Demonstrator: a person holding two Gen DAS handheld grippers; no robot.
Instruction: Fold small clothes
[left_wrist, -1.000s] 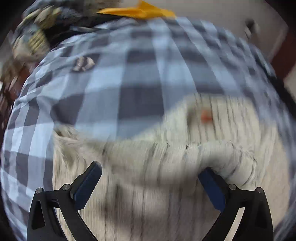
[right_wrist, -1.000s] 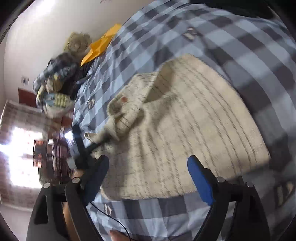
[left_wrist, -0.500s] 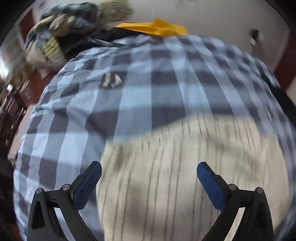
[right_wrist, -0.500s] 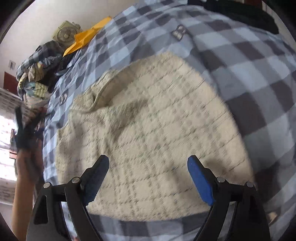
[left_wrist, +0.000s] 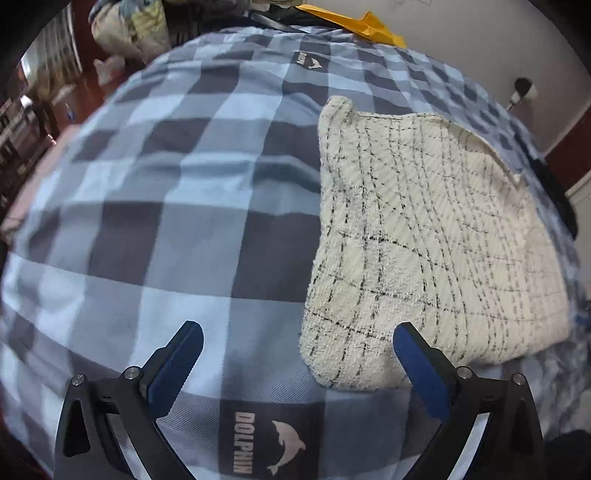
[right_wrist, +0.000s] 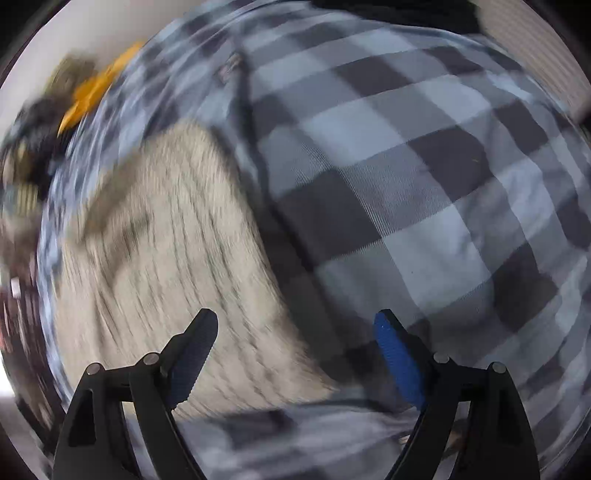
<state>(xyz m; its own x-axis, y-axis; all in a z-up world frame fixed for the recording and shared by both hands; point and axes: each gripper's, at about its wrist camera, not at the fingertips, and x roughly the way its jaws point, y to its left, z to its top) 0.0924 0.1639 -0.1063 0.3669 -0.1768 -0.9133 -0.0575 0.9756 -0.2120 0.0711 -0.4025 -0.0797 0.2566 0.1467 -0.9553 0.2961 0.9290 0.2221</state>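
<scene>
A cream knitted garment (left_wrist: 424, 236) with thin black check lines lies flat on a blue and grey checked bedsheet (left_wrist: 155, 206). My left gripper (left_wrist: 295, 350) is open above the garment's near left corner, with the corner between its blue pads and nothing gripped. In the blurred right wrist view the same garment (right_wrist: 173, 266) fills the lower left. My right gripper (right_wrist: 295, 339) is open over the garment's right edge, its left finger above the knit and its right finger above bare sheet.
A yellow cloth (left_wrist: 354, 22) and a heap of mixed clothes (left_wrist: 129, 26) sit at the far edge of the bed. A dark garment (left_wrist: 554, 192) lies along the right side. Dolphin logos (left_wrist: 266, 443) are printed on the sheet.
My left gripper has swung left off the garment's middle to its left corner. My right gripper has shifted right and lower, so the garment slid to the left of its view.
</scene>
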